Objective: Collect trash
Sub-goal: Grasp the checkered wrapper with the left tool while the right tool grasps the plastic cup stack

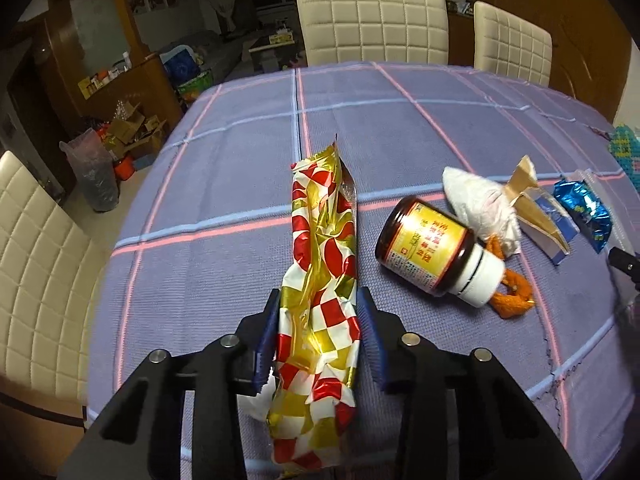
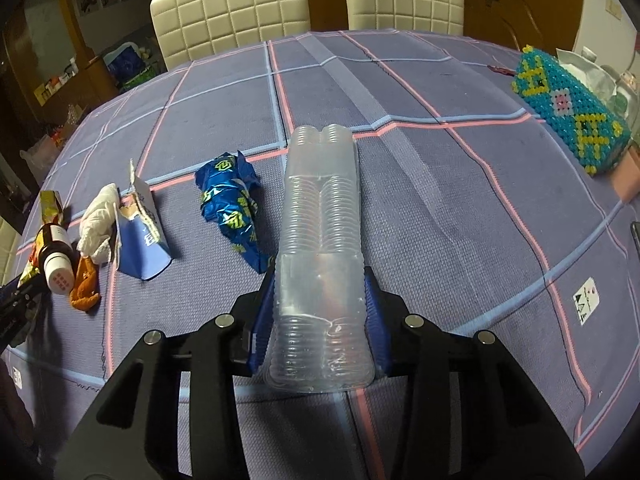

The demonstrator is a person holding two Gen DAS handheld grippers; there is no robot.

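My left gripper (image 1: pixel 320 320) is shut on a long red, white and gold checkered wrapper (image 1: pixel 320 264) and holds it over the purple tablecloth (image 1: pixel 224 184). My right gripper (image 2: pixel 320 300) is shut on a clear ribbed plastic tray (image 2: pixel 322 240). On the cloth lie a brown jar with a white cap (image 1: pixel 432 248), a white crumpled tissue (image 1: pixel 480 204), orange peel (image 1: pixel 512 300), a torn blue carton (image 2: pixel 142 232) and a blue foil wrapper (image 2: pixel 236 204).
Cream padded chairs (image 1: pixel 372 20) stand at the far side and at the left (image 1: pixel 36 264). A blue beaded box (image 2: pixel 572 116) sits at the right of the table. Boxes and a bag (image 1: pixel 92 168) lie on the floor at the left.
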